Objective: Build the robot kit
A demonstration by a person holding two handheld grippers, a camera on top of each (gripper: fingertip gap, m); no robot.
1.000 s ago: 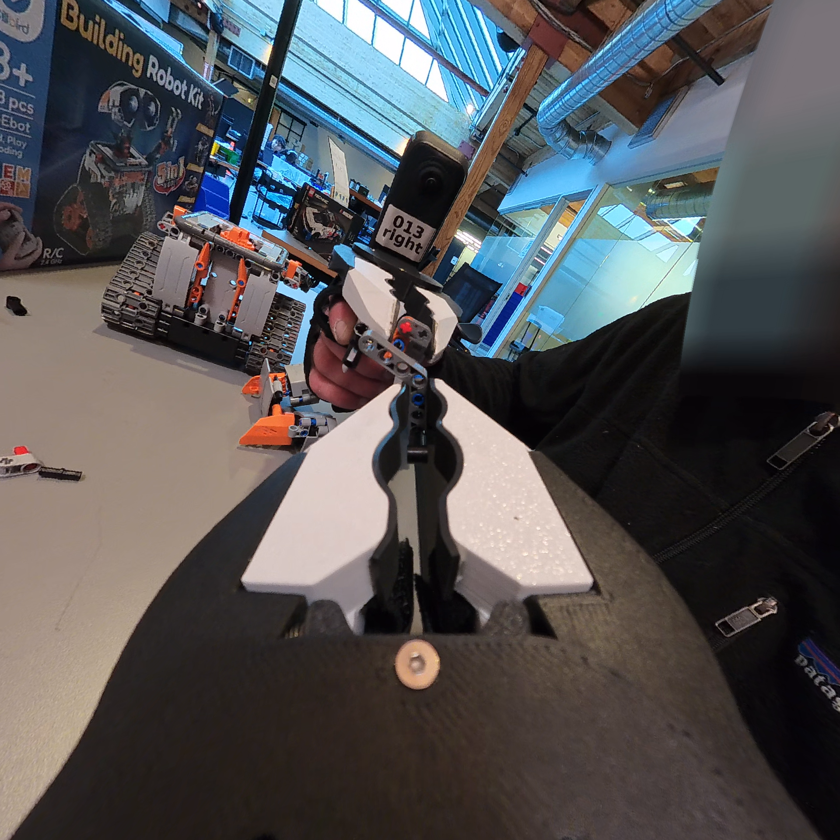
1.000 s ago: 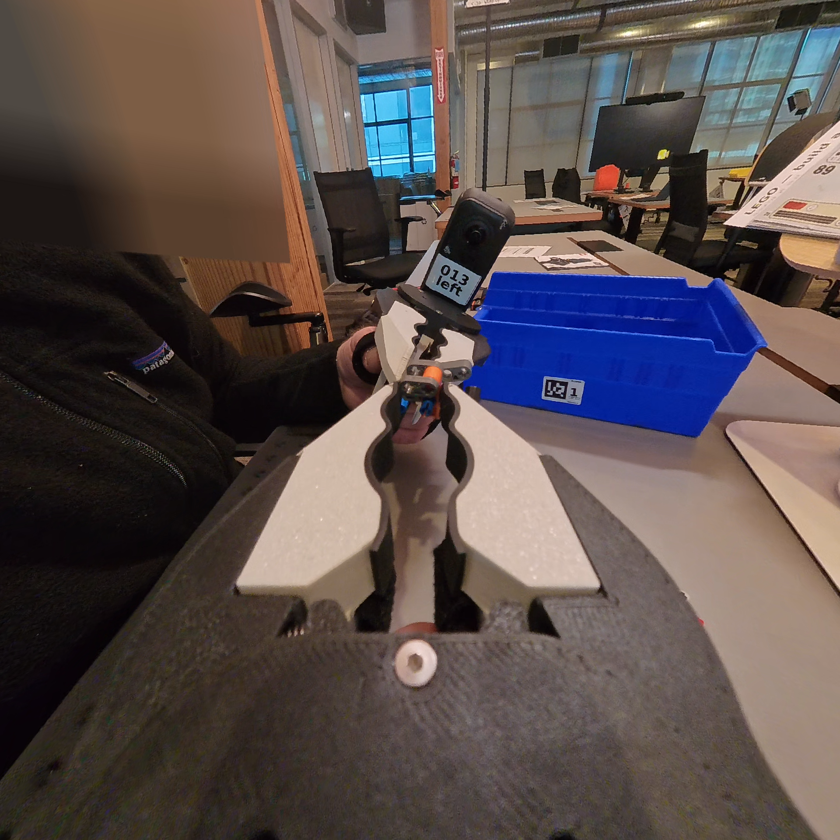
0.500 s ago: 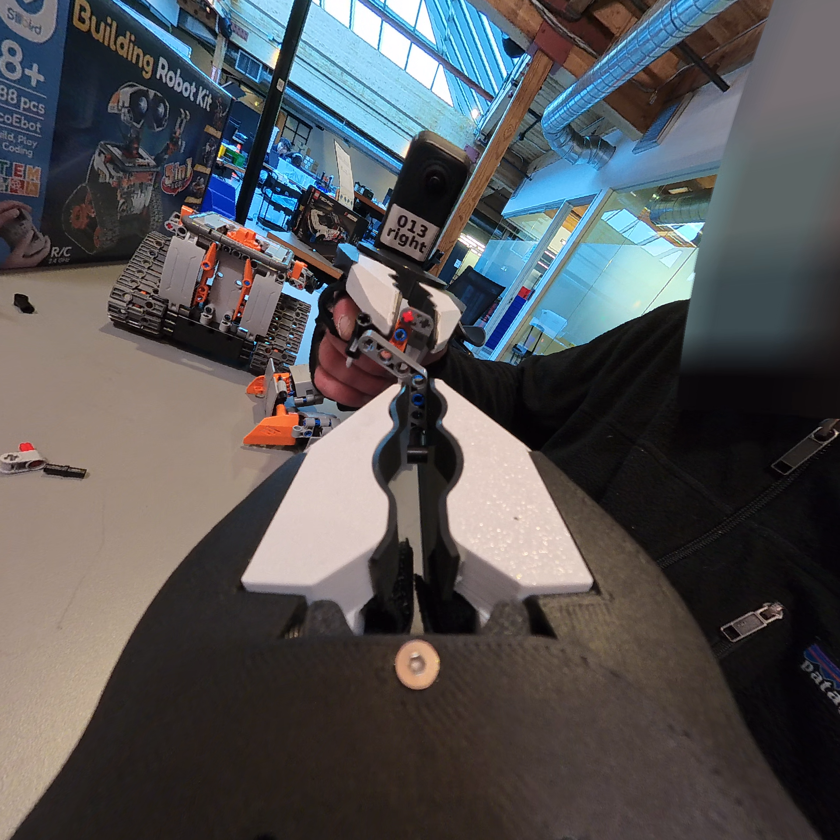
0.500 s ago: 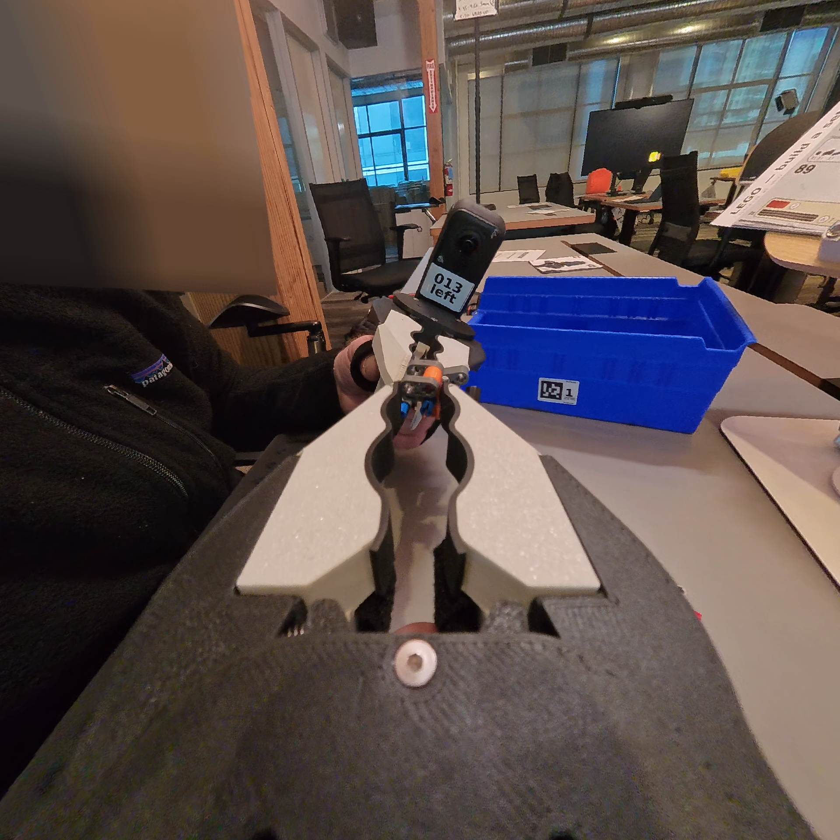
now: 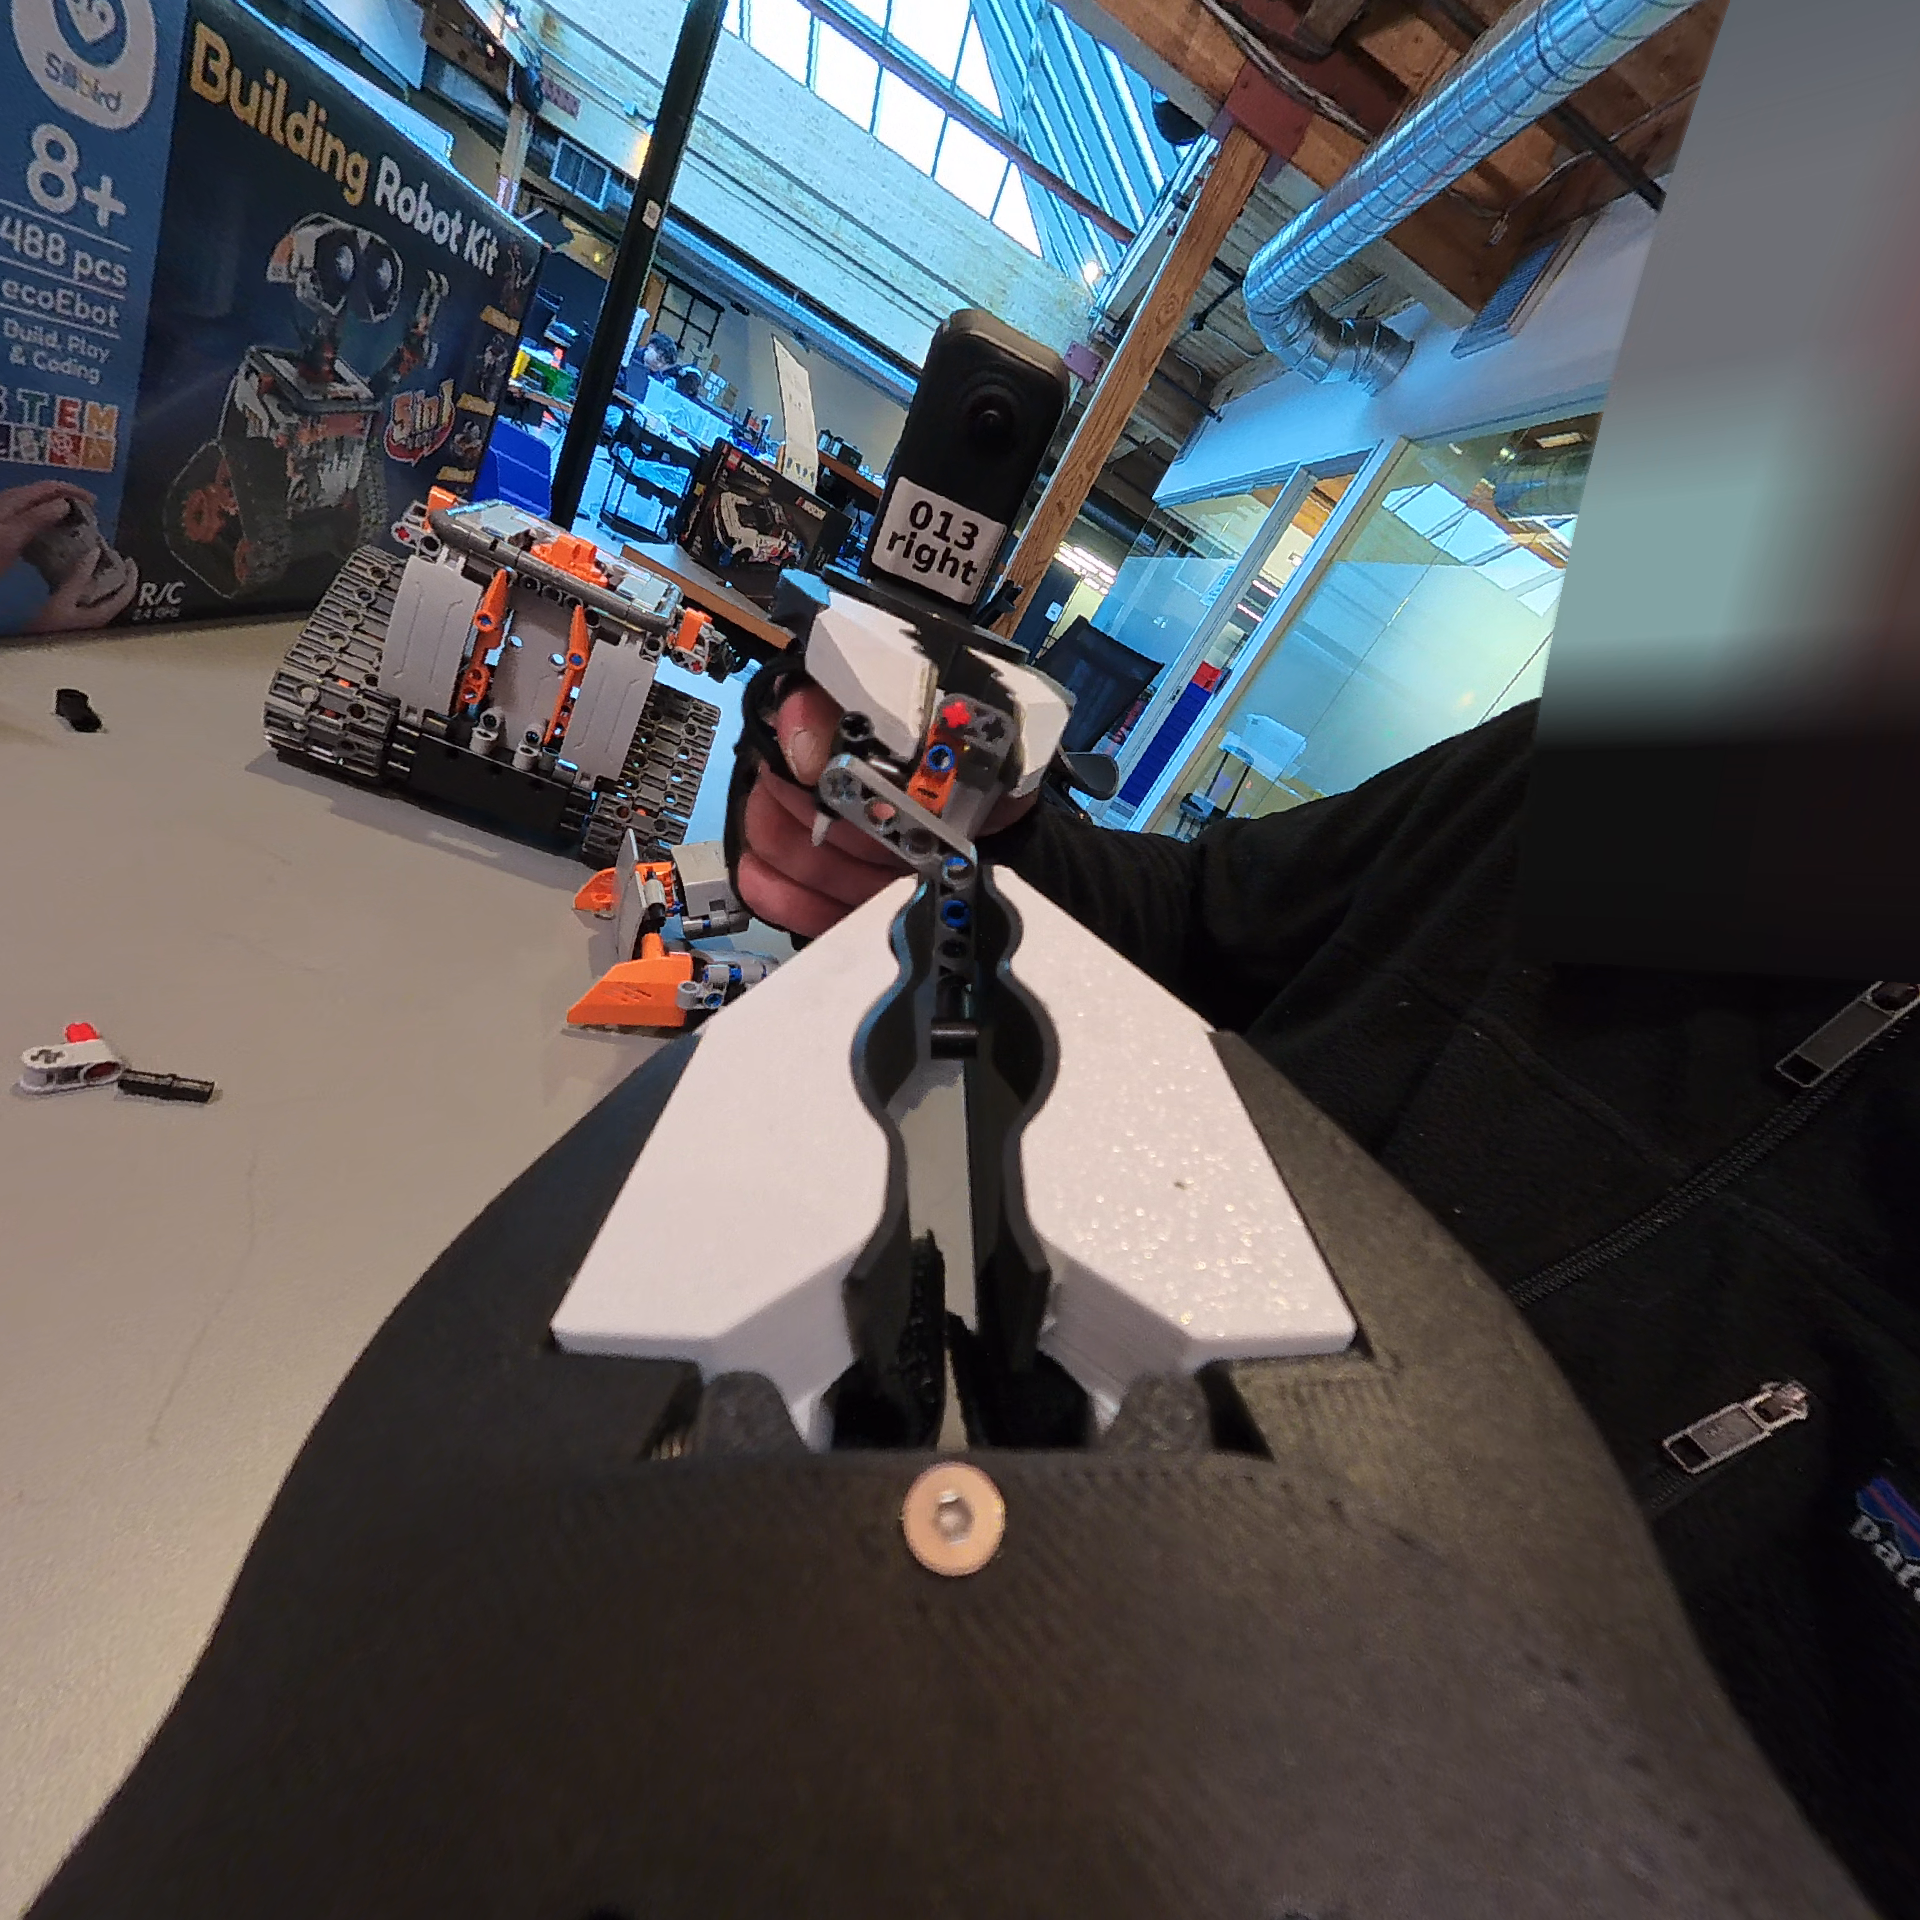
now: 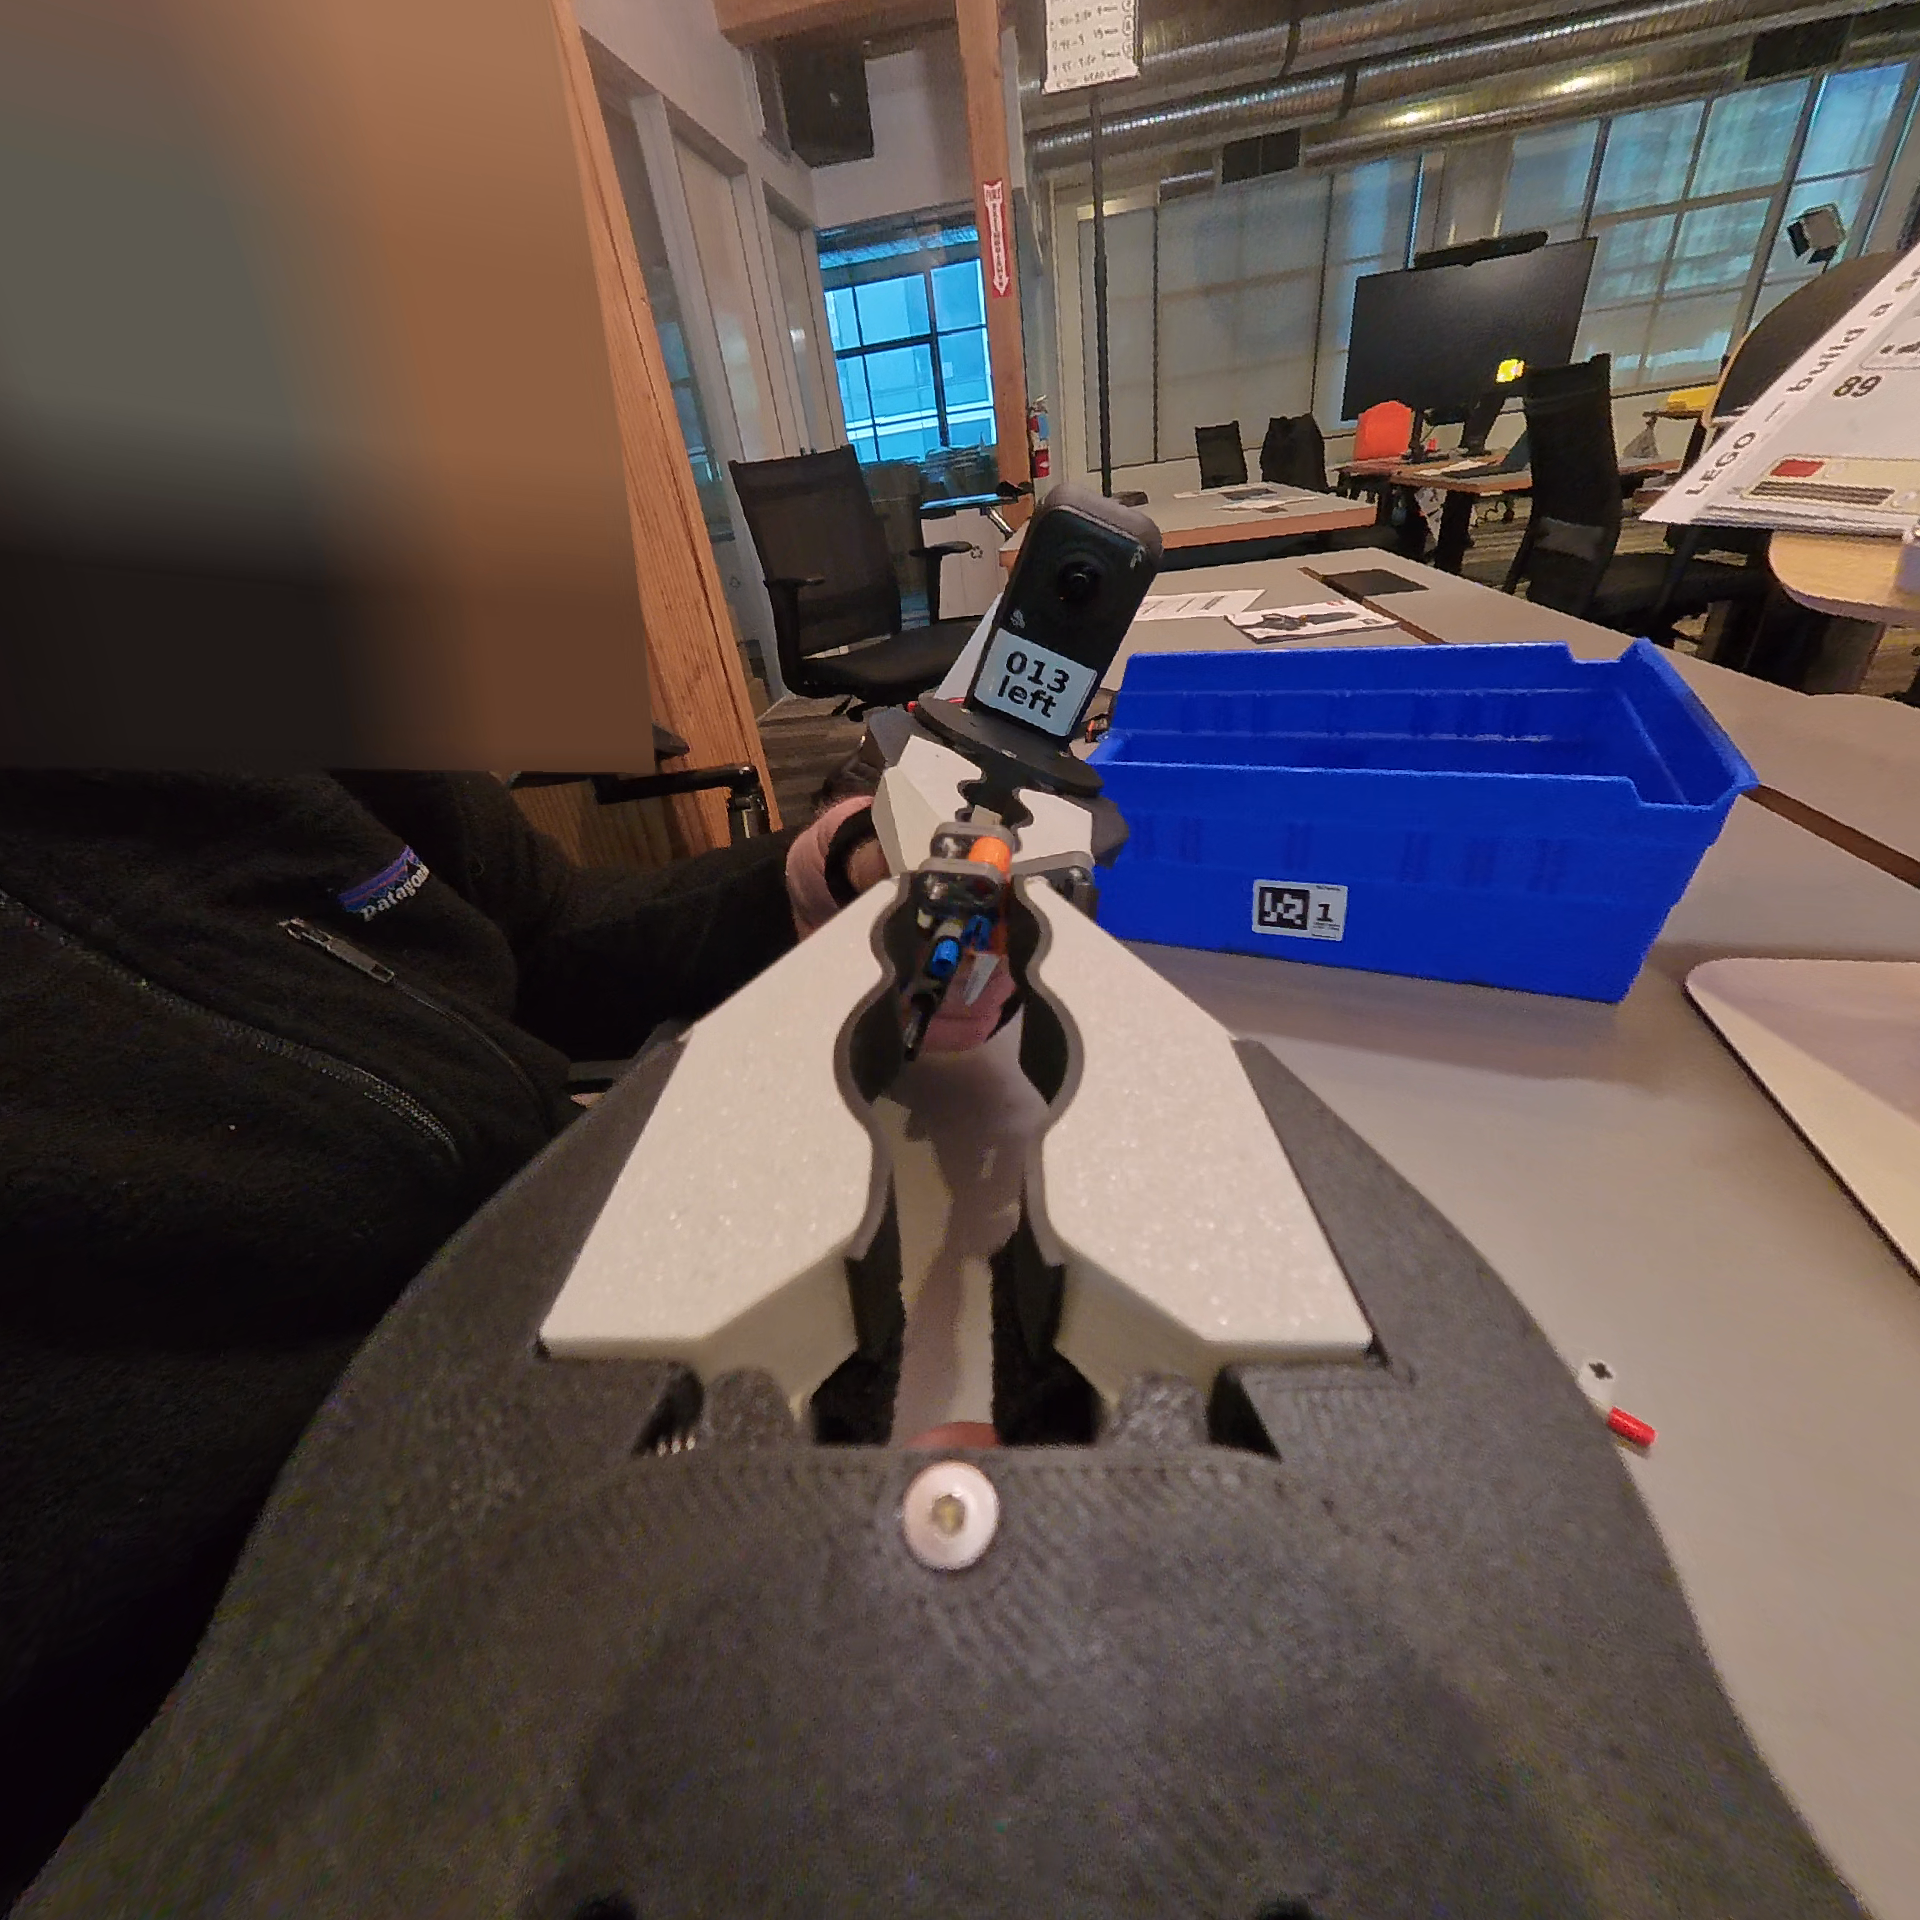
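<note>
My left gripper (image 5: 951,896) is shut on a black toy-brick beam (image 5: 954,935) with blue pins, held above the grey table (image 5: 260,1039). My right gripper (image 6: 956,896) faces it tip to tip and is shut on a small grey and orange brick assembly (image 6: 966,868). In the left wrist view that assembly (image 5: 914,774) sits in the right gripper (image 5: 925,727), and its grey arm touches the top of the black beam. In the right wrist view the left gripper (image 6: 992,831) is just behind the assembly. A hand holds each gripper.
A tracked brick robot (image 5: 488,686) and its kit box (image 5: 208,312) stand at the back left. An orange and grey sub-assembly (image 5: 665,945) and small loose pieces (image 5: 104,1070) lie on the table. A blue bin (image 6: 1403,821), a light board (image 6: 1818,1060) and the person's black jacket (image 6: 208,1091) are nearby. Both grippers' tips are close together, under 4 cm apart. Both grippers' tips are roughly 25 cm from the tracked brick robot (image 5: 488,686).
Both grippers stay tip to tip and shut. The left gripper has tilted a little to the right, and the grey arm of the assembly has swung slightly against the black beam.
</note>
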